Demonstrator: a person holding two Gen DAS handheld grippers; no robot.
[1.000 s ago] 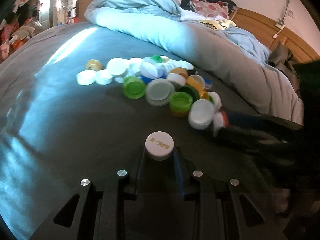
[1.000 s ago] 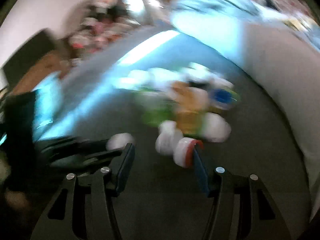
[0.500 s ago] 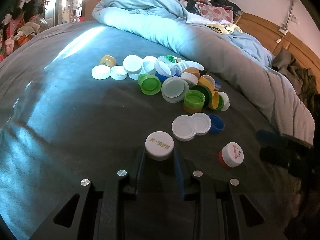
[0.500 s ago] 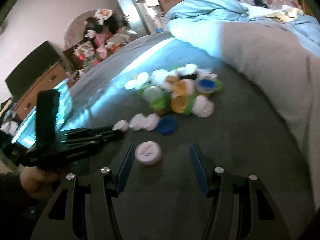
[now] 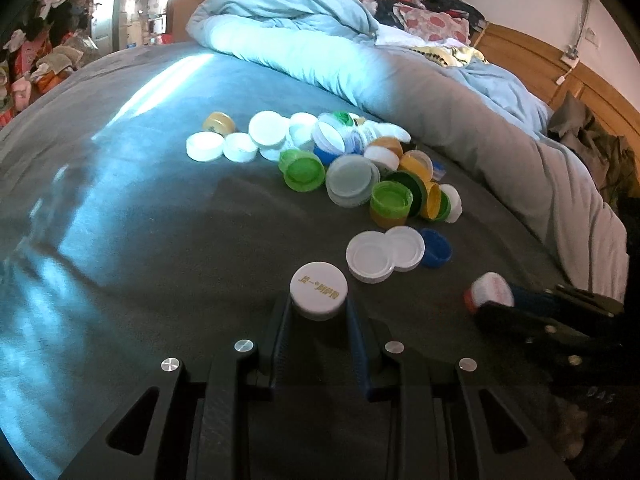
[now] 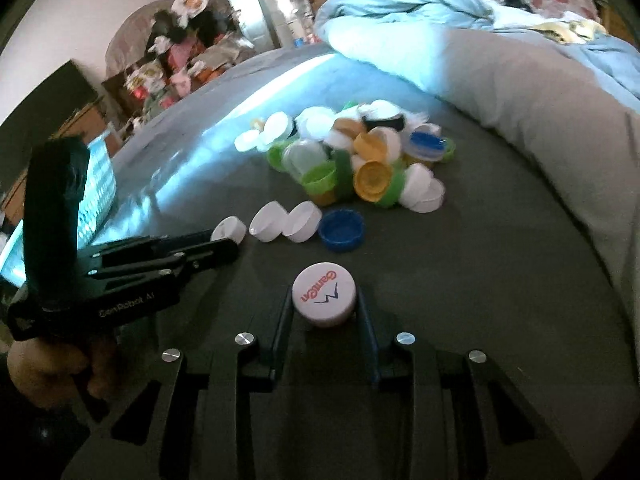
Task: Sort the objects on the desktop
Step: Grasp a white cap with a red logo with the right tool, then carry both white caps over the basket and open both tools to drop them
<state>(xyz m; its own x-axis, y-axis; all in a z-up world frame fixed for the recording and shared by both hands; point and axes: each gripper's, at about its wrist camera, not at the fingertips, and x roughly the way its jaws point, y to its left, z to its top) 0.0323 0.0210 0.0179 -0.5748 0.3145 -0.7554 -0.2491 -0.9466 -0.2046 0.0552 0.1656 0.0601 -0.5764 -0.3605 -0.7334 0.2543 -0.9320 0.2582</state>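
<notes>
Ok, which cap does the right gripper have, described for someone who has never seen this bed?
On the grey bed sheet, in front of the heap of caps, the right gripper is shut on a white cap. Unlike the plain white caps and the blue cap just beyond it, its top carries red lettering.

A bed covered by a grey sheet (image 5: pixel 168 240) fills the view. A loose pile of caps (image 5: pixel 360 168), white, green, yellow and blue, lies near its centre. At five o'clock from the pile sit two white caps (image 5: pixel 384 254) and a blue cap (image 5: pixel 437 247). A pale blue duvet (image 5: pixel 360 60) is bunched from twelve to three o'clock.
</notes>
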